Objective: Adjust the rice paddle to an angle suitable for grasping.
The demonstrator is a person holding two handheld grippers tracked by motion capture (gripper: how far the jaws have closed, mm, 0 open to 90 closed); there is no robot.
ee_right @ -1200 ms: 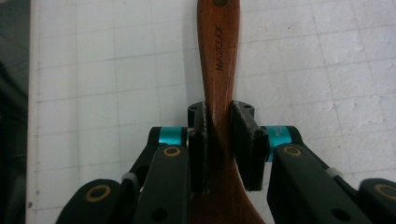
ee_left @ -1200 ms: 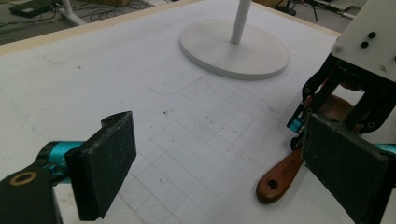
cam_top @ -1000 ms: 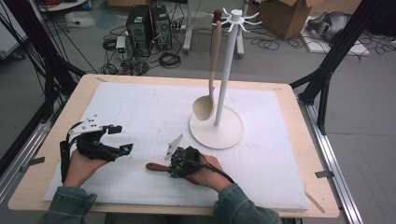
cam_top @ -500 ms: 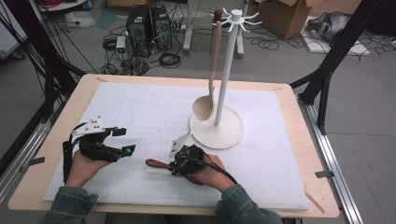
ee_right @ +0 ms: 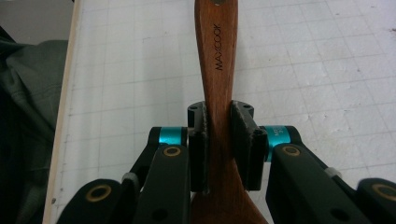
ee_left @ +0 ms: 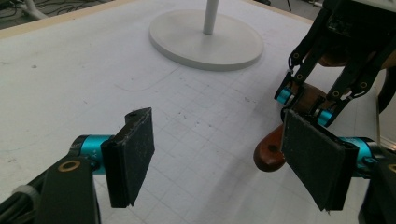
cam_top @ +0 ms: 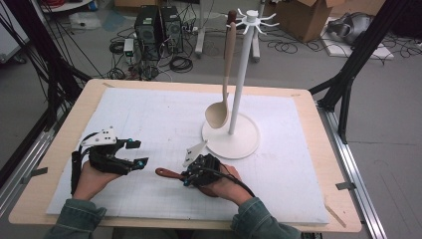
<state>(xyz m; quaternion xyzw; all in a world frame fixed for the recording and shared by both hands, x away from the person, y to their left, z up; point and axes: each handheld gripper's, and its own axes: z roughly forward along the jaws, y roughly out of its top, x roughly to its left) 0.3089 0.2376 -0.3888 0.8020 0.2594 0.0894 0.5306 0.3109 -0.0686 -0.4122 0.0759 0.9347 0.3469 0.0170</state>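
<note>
Since the earlier frame the left gripper has narrowed its empty jaws, while the right gripper clamps the dark wooden spoon at lower centre, its handle pointing left across the table.

From my remote seat I see a pale wooden spoon hanging on a white rack, a white mat covering the table, and computer towers behind.
</note>
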